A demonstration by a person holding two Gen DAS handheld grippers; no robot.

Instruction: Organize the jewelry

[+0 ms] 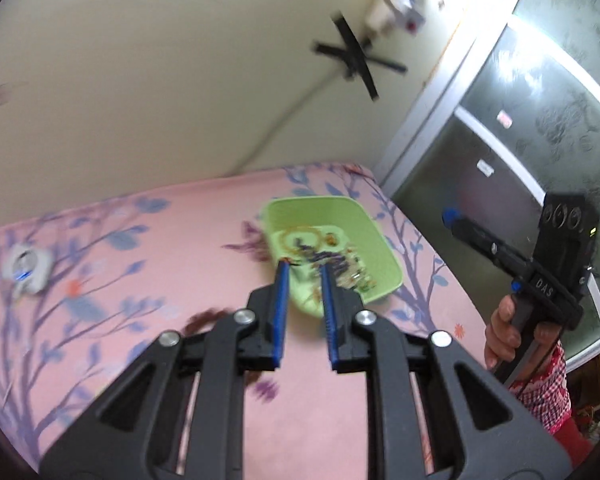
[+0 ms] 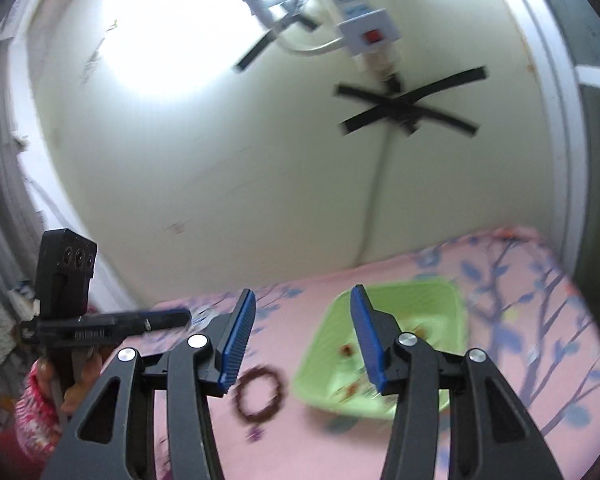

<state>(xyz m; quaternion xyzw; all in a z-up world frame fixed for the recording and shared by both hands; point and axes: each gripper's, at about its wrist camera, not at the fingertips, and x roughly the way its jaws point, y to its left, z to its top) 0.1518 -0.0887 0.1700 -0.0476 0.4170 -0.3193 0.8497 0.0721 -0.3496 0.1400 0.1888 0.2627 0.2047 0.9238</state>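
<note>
Jewelry (image 1: 324, 254) inside green tray (image 1: 374, 236), bracelet (image 2: 259, 394) outside.

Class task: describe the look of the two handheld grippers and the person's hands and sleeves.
Both grippers are black plastic with silver pivot bolts and ribbed blue finger pads: left gripper, right gripper. Seen from the left wrist view, the right unit carries a black camera block with round lenses, white lettering "DAS" and a thin cable. The right hand is bare, and the sleeve is red and white patterned.
</note>
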